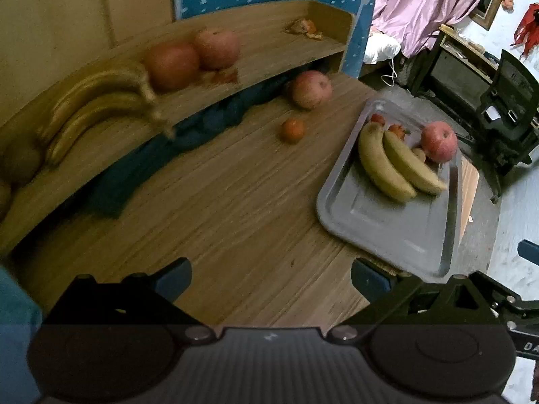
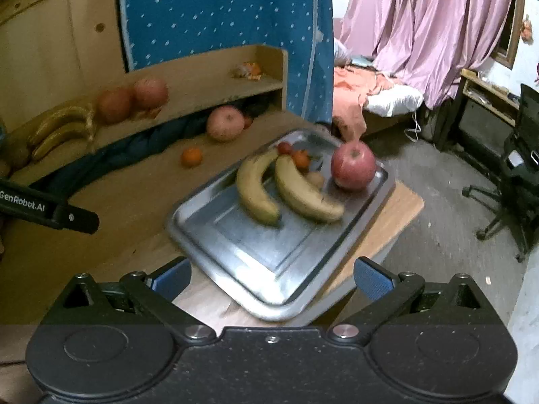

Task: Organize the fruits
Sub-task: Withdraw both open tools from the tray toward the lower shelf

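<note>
Both grippers, left (image 1: 271, 277) and right (image 2: 272, 274), hang with jaws spread and empty, likely because the desk's apple (image 1: 311, 89) and orange (image 1: 292, 130) await the tray (image 1: 380, 222).

Both tools share one build: the left gripper (image 1: 271, 277) and right gripper (image 2: 272, 274) each have matte black linkage arms with triangular cut-outs, silver round-head screws at the pivots, and blue textured pads (image 2: 372, 277) on the fingertips. Two round black discs flank a ribbed centre plate. White lettering — "GenRobot.AI" — runs along one black side bar.
</note>
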Available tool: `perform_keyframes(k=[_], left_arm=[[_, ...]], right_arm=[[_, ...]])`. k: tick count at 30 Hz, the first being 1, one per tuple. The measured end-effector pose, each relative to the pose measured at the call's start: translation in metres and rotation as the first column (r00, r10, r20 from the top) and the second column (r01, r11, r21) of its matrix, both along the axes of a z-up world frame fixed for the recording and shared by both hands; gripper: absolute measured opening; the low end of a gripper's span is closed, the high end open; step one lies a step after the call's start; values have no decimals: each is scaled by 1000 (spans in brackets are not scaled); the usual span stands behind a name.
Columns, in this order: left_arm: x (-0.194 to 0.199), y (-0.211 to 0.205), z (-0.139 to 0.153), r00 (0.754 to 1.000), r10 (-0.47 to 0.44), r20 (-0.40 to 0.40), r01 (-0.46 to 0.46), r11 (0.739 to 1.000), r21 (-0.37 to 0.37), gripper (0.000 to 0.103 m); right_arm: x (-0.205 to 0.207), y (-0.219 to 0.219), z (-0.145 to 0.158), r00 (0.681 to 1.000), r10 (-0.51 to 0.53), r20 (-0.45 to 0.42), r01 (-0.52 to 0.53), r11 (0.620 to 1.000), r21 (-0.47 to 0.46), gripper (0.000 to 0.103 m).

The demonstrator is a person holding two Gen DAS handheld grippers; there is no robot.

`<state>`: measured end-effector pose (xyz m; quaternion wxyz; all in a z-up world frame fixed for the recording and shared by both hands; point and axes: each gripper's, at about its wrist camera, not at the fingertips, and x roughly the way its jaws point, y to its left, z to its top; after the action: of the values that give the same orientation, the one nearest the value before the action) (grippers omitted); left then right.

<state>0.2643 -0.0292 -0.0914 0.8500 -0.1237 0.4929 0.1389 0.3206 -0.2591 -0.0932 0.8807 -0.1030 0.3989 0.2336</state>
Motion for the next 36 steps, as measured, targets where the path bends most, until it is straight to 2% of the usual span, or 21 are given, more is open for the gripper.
perform_keyframes(k=[5, 14, 21, 31, 36], left_arm=[[-29, 12, -4, 999, 34, -22, -35, 999, -14, 103], [-60, 31, -13, 990, 121, -67, -123, 992, -24, 103], [-68, 37, -9, 984, 167, -56, -169, 985, -33, 103], [-46, 38, -20, 968, 228, -100, -233, 972, -33, 103], [-21, 40, -22, 944, 304, -128, -308, 951, -13, 103]], right_arm=[[-21, 4, 7, 999, 30, -29, -32, 998, -61, 102], [-33, 14, -6, 989, 67, -129, -79, 993, -85, 102], [-31, 29, -2, 984, 134, -115, -144, 986, -87, 102], [10, 39, -15, 963, 223, -149, -233, 971, -55, 102], [51, 52, -23, 939, 298, -172, -309, 950, -39, 102]])
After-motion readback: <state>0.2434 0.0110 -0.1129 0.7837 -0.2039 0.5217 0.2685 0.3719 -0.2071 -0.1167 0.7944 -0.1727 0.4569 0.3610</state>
